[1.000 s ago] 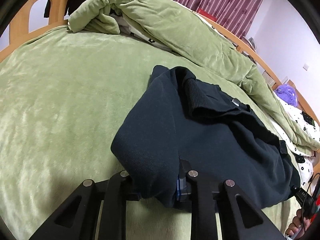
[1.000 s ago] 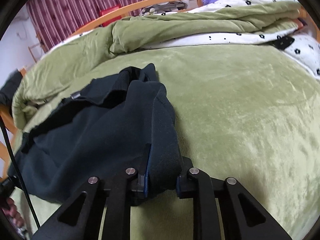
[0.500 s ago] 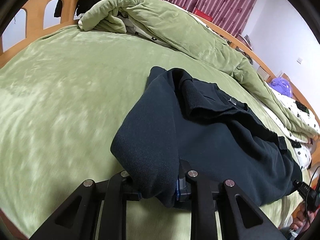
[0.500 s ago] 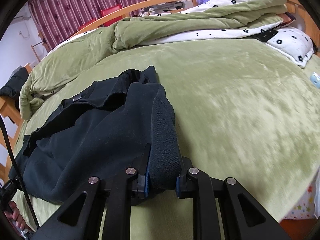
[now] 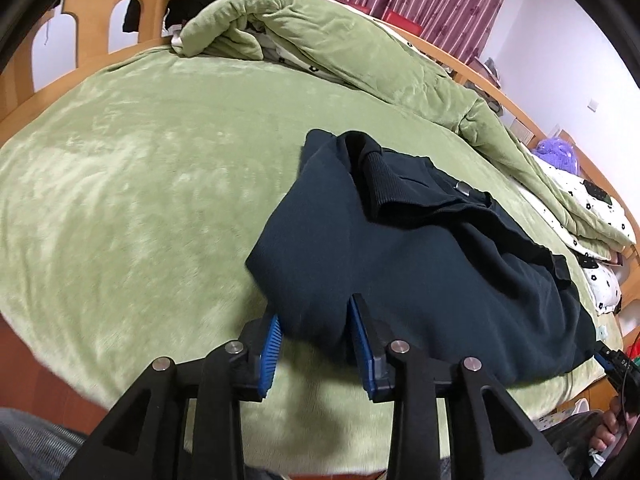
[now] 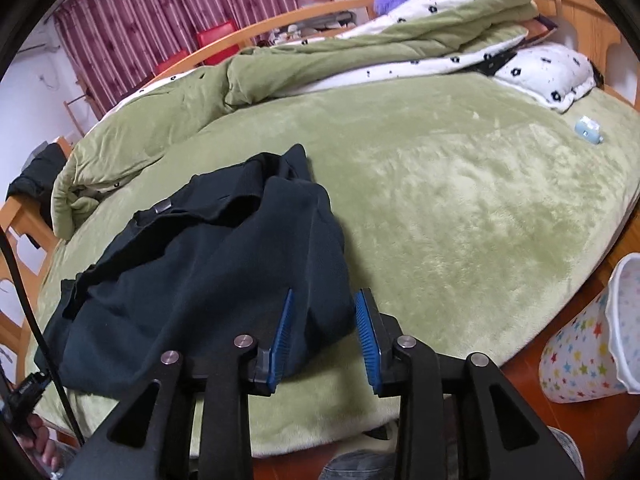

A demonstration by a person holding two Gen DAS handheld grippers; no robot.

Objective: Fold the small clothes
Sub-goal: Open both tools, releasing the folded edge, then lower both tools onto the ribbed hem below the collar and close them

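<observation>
Already the dark garment lies doubled over on the green bed cover, close to the near edge of the bed, with its folded side toward the person. So one fold seems to be made: a ribbed cuff or hem and a small metal piece lie on top of the lower layer, and the cloth is in at least two layers.

At the left gripper, the jaws are opening. The near left corner of the garment is between the blue pads, but the pads do not press it any more; a gap shows on each side. At the right gripper it is the same: the jaws are opening, the near right corner sits between them, and the cloth hangs free of the pads. I judge that both corners are being released after the fold was laid down.

What is left, as I judge it: the garment is not neat yet. The upper layer is wrinkled and its edges do not match the lower layer, and the shape is wide. Probably it needs smoothing and one more fold to become a small packet. No other small clothes to fold can be seen on the bed; the rolled green quilt and a pillow lie far behind, well apart from the garment.
</observation>
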